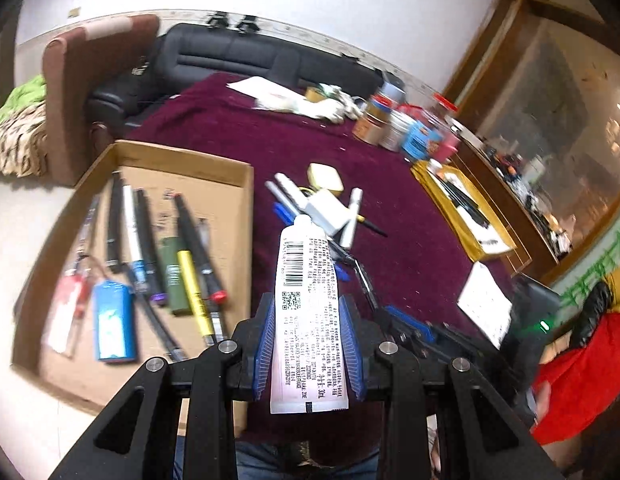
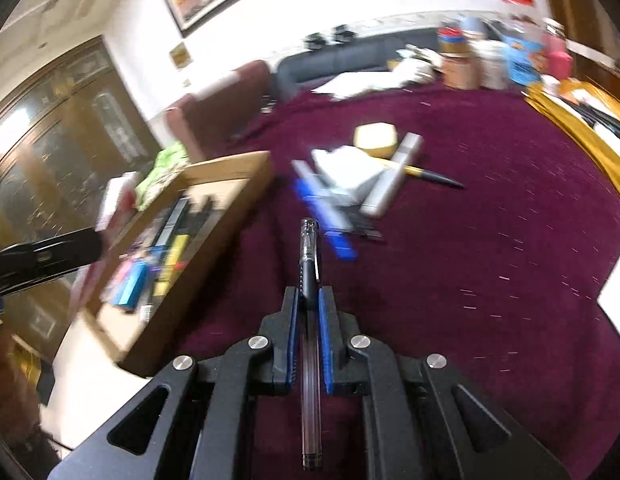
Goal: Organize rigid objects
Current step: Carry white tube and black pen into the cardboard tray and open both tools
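A maroon tablecloth is covering the table, and a shallow cardboard tray is sitting at its left edge, already holding a row of pens and markers, a green lighter and a blue battery pack. To the right of the tray, near the middle of the cloth, a loose pile is still waiting: a white charger block, white marker tubes, blue pens, a black-and-gold pen and a pale yellow block behind them. Jars and tins are standing at the far edge, apart from the work.

The left gripper is pinching a white printed tube lengthwise between its blue pads, the cap pointing away toward the pile, the crimped end hanging near the camera. The right gripper is pressing its jaws together on a clear-barrelled black gel pen, which is lying along the fingers with its tip forward.

Both hands seem to be carrying their loads off the pile and toward the tray, so the step in hand looks like transport, with placing next. That placing is calling for each gripper to swing left over the tray wall, find a bare strip of cardboard, lay tube and pen parallel to the row already there, and only then spread its jaws. The tube is sitting off-centre in the grip, so it may tip on release.
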`<state>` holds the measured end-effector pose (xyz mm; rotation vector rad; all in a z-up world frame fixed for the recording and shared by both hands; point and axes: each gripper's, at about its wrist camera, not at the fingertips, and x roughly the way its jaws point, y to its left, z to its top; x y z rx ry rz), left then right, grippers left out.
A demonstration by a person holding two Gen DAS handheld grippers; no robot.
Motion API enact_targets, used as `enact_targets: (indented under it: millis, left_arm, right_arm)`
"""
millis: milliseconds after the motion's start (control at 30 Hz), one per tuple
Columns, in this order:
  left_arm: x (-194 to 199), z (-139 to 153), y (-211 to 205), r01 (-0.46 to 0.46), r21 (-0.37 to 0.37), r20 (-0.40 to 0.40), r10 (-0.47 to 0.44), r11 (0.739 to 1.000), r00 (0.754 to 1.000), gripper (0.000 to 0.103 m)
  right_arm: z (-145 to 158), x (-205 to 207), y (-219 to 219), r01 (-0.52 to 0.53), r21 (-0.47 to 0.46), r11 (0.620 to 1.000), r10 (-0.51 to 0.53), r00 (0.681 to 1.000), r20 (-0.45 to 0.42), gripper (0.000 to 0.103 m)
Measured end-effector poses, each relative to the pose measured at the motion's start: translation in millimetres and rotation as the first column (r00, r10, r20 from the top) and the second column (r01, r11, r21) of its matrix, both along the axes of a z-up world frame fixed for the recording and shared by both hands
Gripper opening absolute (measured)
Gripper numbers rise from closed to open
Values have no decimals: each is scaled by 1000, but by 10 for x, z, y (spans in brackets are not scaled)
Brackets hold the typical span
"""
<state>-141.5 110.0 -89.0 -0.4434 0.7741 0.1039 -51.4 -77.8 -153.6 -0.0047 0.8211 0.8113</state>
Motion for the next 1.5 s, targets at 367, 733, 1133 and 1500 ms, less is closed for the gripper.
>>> enact_targets:
  millis: [367, 733, 1133, 1500]
  left_arm:
    - [-146, -76, 258, -43, -56, 4, 43, 998, 999, 32]
    - [-376, -60, 564, -92, -92, 23, 95, 991, 995, 32]
    - [104, -276, 1318, -214, -33, -102, 210, 976, 972, 32]
    - [612, -608, 1678, -269, -35, -224, 255, 963, 941, 33]
  right_arm:
    - [175, -439, 341, -109, 27, 994, 108, 994, 16, 10]
    - [243, -472, 470, -127, 54, 990, 126, 992, 20, 10]
    - [215, 35, 1232, -132, 31, 991, 133, 991, -28, 10]
    - [-69, 519, 1845, -125, -29, 992, 121, 987, -103, 10]
